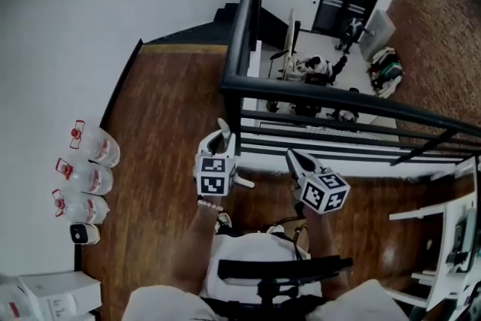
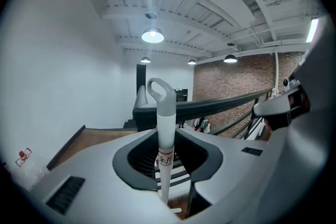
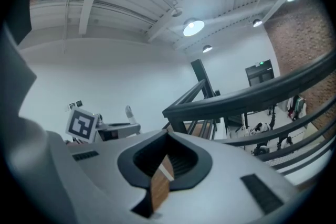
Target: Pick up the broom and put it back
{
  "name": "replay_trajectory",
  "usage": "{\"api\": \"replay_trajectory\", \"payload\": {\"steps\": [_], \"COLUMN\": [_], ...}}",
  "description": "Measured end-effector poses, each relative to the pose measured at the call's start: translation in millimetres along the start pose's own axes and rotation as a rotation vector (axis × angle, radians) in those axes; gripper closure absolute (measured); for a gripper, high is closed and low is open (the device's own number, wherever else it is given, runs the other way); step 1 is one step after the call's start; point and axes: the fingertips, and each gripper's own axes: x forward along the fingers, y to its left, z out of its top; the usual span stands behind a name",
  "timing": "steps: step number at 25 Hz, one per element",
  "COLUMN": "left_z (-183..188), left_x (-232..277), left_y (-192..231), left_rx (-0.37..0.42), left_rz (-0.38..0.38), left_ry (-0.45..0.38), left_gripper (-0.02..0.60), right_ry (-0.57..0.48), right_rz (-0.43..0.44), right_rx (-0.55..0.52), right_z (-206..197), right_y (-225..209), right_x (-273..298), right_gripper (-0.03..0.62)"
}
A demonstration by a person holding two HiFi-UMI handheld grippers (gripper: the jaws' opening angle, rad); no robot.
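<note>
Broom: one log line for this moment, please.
left gripper: jaws shut on broom handle, loop end up | right gripper: jaws open, empty | place: beside black railing

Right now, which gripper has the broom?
The left gripper: its jaws are closed on the broom handle, loop end up. The right gripper holds nothing; only wood floor shows through its gap.

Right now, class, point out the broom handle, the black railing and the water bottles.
broom handle [image 2: 166,131], left gripper view, on the white shaft below the grey loop.
black railing [image 1: 338,95], head view, on the top rail.
water bottles [image 1: 92,180], head view, on the middle bottle's body.
</note>
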Motion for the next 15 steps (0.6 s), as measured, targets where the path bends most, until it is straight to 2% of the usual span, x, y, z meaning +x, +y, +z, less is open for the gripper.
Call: {"api": "replay_trajectory", "payload": {"steps": [3,6,15], "left_z": [35.8,56.7,66.8], "left_x": [-19.1,-31.9,-31.1], "left_y": [-6.6,-14.8,-20.8], "left_rx": [0.0,-0.011,-0.003], "left_rz": [-0.012,-0.031,-0.035], "left_ry": [-0.044,-0.066,-0.062], "left_gripper": [0.483,0.483,0.483], "right_ry": [0.003,-0.003,-0.033], "right_rz": [0.011,0.016,0.007], "right_rx": [0.007,-0.003,0.011], "right_z": [-3.4,-1.8,6.5], "right_y": [4.6,6.4,1.0], "right_x": [1.4,0.7,-3.6], "right_gripper": [0.583,0.583,0.583]}}
